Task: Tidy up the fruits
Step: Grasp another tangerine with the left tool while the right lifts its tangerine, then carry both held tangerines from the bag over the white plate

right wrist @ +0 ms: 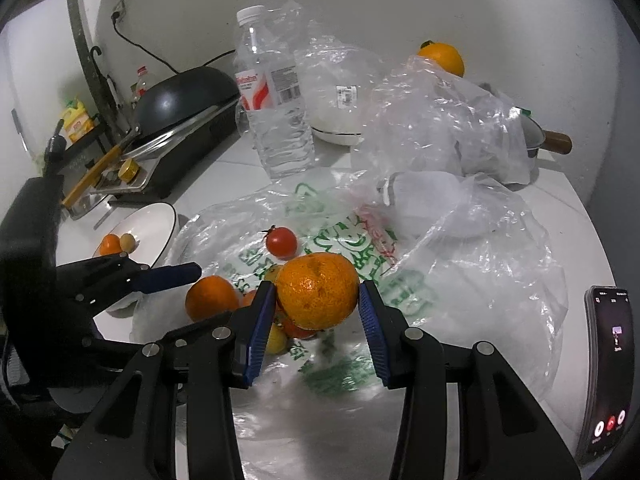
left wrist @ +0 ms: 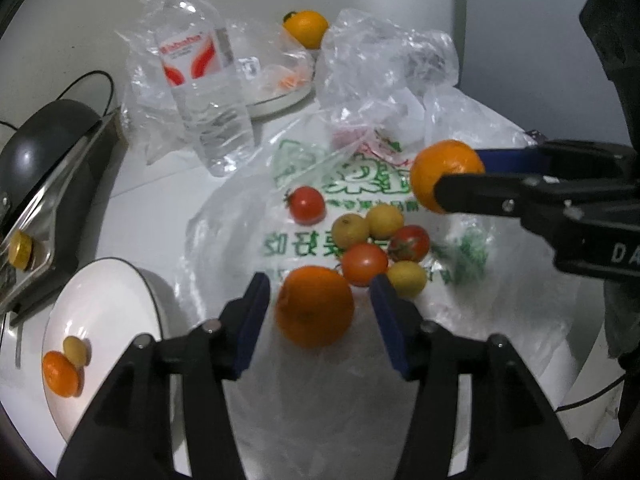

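Observation:
A large orange [left wrist: 315, 306] lies on a printed plastic bag [left wrist: 240, 216], between the blue pads of my left gripper [left wrist: 320, 284]. A gap shows on each side of it, so that gripper is open. My right gripper [right wrist: 317, 286] is shut on a second orange [right wrist: 318, 290] and holds it above the bag; it reaches in from the right in the left wrist view. Red tomatoes [left wrist: 307, 205] and small yellow fruits [left wrist: 350, 230] cluster just beyond. A white plate [left wrist: 100, 292] at the left holds a small orange [left wrist: 60, 374] and a yellow fruit [left wrist: 76, 350].
A water bottle [left wrist: 200, 80] stands behind the bag, with crumpled clear bags [left wrist: 384, 60] and another orange [left wrist: 306, 28] further back. A black wok on a cooker [left wrist: 40, 148] fills the left edge. A phone [right wrist: 608, 368] lies at the right table edge.

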The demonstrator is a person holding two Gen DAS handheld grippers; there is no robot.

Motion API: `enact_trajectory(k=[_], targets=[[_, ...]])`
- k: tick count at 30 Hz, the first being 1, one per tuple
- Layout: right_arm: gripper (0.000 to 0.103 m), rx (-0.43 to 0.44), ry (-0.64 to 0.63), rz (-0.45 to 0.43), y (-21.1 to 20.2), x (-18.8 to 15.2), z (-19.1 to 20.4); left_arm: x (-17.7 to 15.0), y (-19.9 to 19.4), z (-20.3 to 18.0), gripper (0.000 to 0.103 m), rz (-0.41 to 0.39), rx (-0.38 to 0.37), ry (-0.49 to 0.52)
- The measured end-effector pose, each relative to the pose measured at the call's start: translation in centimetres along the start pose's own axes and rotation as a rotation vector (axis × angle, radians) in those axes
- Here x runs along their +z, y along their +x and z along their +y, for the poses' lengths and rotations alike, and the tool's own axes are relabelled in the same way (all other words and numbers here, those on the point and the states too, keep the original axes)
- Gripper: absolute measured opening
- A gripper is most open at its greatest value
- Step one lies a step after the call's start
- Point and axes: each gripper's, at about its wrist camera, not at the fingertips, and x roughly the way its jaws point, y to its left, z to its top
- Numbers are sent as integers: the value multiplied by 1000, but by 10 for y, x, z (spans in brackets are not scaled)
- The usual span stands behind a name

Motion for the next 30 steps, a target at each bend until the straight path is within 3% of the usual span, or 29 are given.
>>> enact_trajectory(k=[7,9,13,30], targets=[[45,-9,16,7,4,-1,-8,1,14,2,52,31,25,3],[45,-9,15,7,5,0,-8,1,14,2,44,31,21,9],[45,-10,11,5,5,2,-5,0,11,1,42,23,12,21],[45,-38,-49,-23,-13,13,28,-3,-50,18,42,-99,11,-9]])
